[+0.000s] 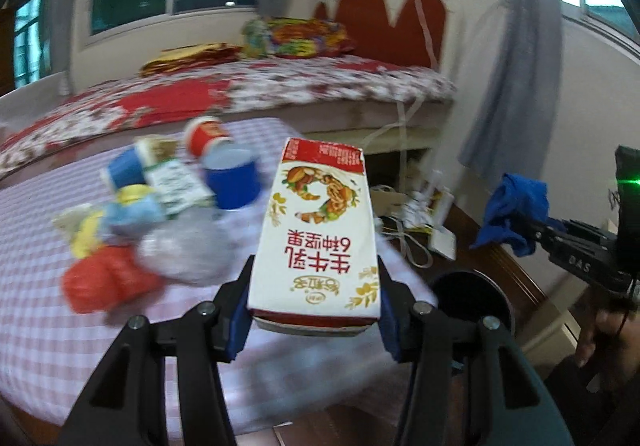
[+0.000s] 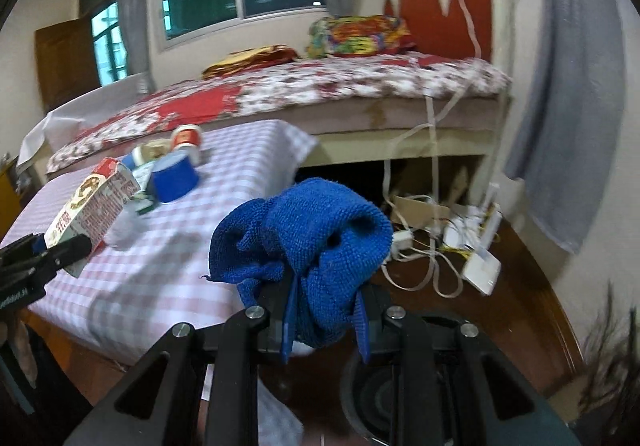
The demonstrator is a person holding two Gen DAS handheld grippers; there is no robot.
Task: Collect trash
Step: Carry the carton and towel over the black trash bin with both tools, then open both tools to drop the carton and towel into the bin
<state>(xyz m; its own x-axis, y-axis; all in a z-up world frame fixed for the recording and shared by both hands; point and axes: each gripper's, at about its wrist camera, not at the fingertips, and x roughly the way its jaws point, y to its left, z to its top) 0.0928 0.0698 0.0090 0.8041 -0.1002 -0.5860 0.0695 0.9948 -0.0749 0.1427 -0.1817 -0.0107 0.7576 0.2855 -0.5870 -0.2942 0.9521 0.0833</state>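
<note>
My left gripper (image 1: pixel 316 310) points forward and somewhat downward, its two black fingers with blue pads (image 1: pixel 236 320) pressed against the sides of the milk carton (image 1: pixel 318 230), which stands up between them. My right gripper (image 2: pixel 324 320) sits at the same downward slant, its jaws drawn close together and pinching the bunched blue cloth (image 2: pixel 308 242), which bulges above the fingertips. In the left wrist view the right gripper reaches in from the right edge, with my hand (image 1: pixel 612 342) wrapped around its handle below. In the right wrist view the left gripper shows at the left edge.
</note>
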